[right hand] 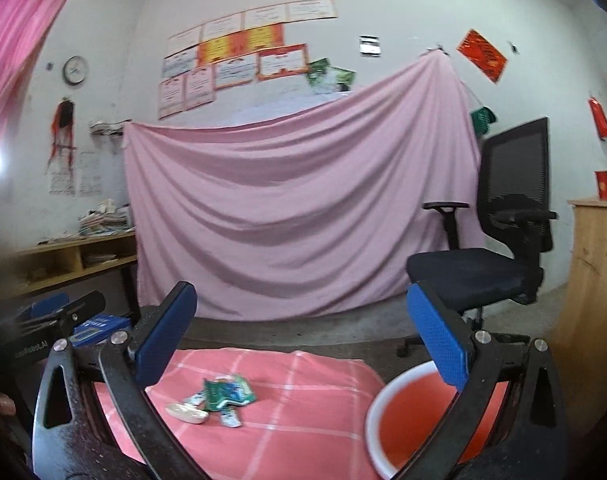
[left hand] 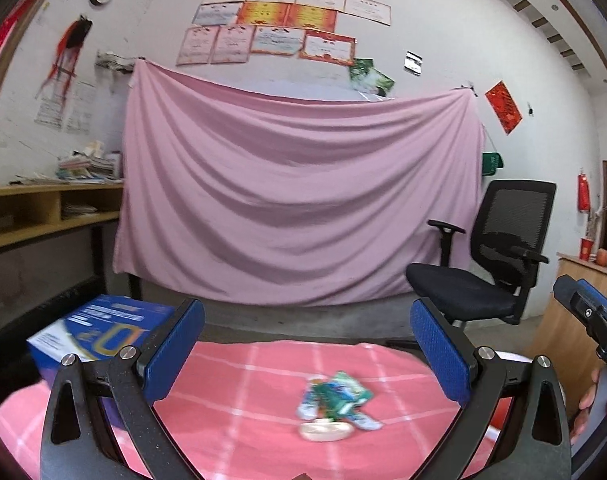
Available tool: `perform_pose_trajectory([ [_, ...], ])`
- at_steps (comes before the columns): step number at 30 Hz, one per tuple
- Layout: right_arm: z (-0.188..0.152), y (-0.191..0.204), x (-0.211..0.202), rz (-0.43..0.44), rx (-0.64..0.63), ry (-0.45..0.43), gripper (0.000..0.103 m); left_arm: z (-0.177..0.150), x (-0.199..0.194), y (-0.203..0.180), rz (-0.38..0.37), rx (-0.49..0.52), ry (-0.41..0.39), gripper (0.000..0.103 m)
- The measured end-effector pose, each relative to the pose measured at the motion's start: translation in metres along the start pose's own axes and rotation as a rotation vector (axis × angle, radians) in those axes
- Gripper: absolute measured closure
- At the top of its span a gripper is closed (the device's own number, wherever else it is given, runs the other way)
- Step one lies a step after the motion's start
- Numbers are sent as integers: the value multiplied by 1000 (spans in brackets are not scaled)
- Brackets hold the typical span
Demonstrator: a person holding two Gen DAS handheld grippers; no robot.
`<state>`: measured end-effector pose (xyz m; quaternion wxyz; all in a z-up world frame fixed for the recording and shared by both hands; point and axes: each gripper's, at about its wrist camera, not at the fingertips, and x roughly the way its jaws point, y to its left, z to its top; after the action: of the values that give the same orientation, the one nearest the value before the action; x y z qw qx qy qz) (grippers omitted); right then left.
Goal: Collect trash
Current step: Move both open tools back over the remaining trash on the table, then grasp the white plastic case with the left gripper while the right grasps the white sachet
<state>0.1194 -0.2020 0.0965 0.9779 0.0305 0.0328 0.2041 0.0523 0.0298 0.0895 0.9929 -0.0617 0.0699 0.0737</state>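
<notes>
A small heap of trash lies on the pink checked tablecloth (left hand: 243,392): green and blue crumpled wrappers (left hand: 335,398) (right hand: 227,392) and a pale flat piece (left hand: 323,432) (right hand: 186,413) in front of them. My left gripper (left hand: 307,352) hovers above and behind the heap, open, with nothing between its blue pads. My right gripper (right hand: 303,344) is also open and empty, with the heap to its lower left. A red basin with a white rim (right hand: 419,416) stands at the right of the table, partly behind the right finger.
A blue box (left hand: 103,328) (right hand: 99,326) sits at the table's left. A black office chair (left hand: 499,264) (right hand: 499,240) stands behind on the right, a wooden cabinet (right hand: 595,280) further right, a shelf desk (left hand: 43,216) at left. A pink sheet (left hand: 295,200) hangs on the back wall.
</notes>
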Motion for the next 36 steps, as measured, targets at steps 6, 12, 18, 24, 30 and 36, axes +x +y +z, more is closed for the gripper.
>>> perform_pose_trajectory([
  [6, -16, 21, 19, 51, -36, 63, 0, -17, -2, 22, 41, 10, 39, 2],
  [12, -38, 25, 46, 79, -59, 191, 0, -36, 13, 29, 32, 3, 137, 2],
  [18, -62, 24, 70, 94, -65, 333, 0, -50, 42, 26, -2, 11, 281, 2],
  [24, -89, 24, 97, 124, -84, 504, 16, -66, 69, 28, -19, -15, 424, 3],
  [30, -114, 31, 125, 170, -114, 661, 37, -76, 87, 27, -26, -34, 521, 5],
  [36, -129, 34, 152, 217, -120, 777, 44, -81, 100, 27, -65, -56, 590, 27],
])
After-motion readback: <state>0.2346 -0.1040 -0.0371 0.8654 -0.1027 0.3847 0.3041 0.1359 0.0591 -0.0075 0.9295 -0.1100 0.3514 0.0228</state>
